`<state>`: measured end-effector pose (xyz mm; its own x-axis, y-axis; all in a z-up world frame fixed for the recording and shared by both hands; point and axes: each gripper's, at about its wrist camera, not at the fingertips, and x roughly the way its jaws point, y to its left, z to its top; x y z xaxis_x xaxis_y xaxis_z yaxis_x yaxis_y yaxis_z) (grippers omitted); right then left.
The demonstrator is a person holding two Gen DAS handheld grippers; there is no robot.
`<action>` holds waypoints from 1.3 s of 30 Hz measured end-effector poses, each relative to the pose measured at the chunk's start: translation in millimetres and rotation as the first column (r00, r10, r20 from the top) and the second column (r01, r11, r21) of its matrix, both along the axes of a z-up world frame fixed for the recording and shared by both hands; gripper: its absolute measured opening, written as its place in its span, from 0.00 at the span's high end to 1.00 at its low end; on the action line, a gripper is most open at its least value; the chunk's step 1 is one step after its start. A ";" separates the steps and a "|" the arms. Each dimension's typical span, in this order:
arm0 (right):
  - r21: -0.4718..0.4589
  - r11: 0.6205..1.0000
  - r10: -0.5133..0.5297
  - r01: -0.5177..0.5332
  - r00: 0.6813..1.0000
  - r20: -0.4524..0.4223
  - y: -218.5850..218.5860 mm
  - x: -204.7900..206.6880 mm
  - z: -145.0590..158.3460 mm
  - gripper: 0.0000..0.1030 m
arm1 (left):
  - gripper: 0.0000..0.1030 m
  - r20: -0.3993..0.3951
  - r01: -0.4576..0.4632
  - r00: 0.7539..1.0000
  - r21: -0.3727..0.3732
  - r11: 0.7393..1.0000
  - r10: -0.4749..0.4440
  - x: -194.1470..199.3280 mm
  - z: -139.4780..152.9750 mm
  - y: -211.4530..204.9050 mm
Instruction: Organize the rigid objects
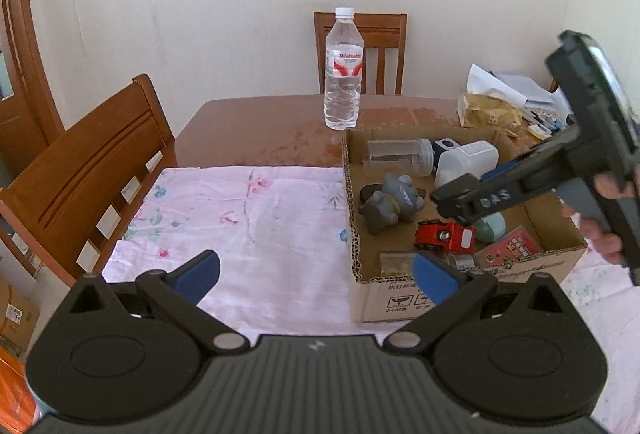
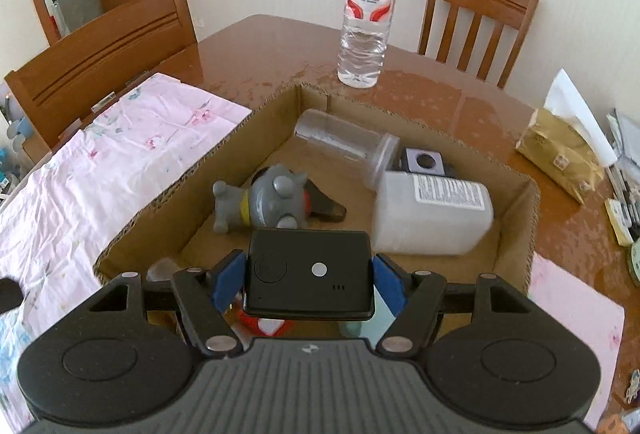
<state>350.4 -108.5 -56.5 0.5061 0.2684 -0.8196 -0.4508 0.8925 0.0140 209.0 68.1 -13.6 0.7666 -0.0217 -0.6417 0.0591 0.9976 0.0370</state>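
A cardboard box (image 2: pixel 516 226) sits on a wooden table (image 2: pixel 256 49), beside a pink flowered cloth (image 1: pixel 248 226) at its 9 o'clock. The right gripper (image 2: pixel 308 276) hangs over the box with a flat black gadget (image 2: pixel 308 270) between its blue pads; the pads sit against the gadget's two sides, though whether they press on it cannot be told. A hand (image 1: pixel 608 218) holds that gripper from 3 o'clock in the left wrist view.

The left gripper (image 1: pixel 316 274) hovers over the cloth with its jaws spread wide and nothing between them.

Inside the box lie a grey toy figure (image 2: pixel 264 201), a clear jar (image 2: pixel 344 145) on its side, a white plastic bottle (image 2: pixel 432 213) and a red toy (image 1: pixel 444 236). A water bottle (image 2: pixel 368 13) stands upright on the table at 12 o'clock, just past the box.
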 end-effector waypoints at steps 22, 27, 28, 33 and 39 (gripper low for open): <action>-0.120 0.927 -0.359 0.357 0.933 -0.001 -41.2 -99.4 64.9 0.00 | 0.01 -0.168 -0.059 0.984 0.004 0.998 0.058 10.5 29.3 -24.3; -0.090 0.911 -0.404 0.403 0.915 0.010 -45.1 -118.0 75.8 0.00 | 0.01 -0.178 -0.044 0.983 0.028 0.999 0.048 9.5 36.4 -34.6; -0.085 0.908 -0.410 0.409 0.912 0.016 -45.4 -119.9 77.6 0.00 | 0.01 -0.179 -0.039 0.983 0.028 0.999 0.043 9.6 37.7 -36.4; -0.062 0.904 -0.423 0.424 0.906 0.032 -47.4 -124.8 84.6 0.00 | 0.01 -0.185 -0.025 0.982 0.018 1.000 0.028 9.2 42.5 -42.1; -0.056 0.903 -0.424 0.426 0.905 0.036 -47.0 -127.2 86.9 0.00 | 0.01 -0.181 -0.024 0.983 0.025 0.999 0.028 8.3 44.4 -44.1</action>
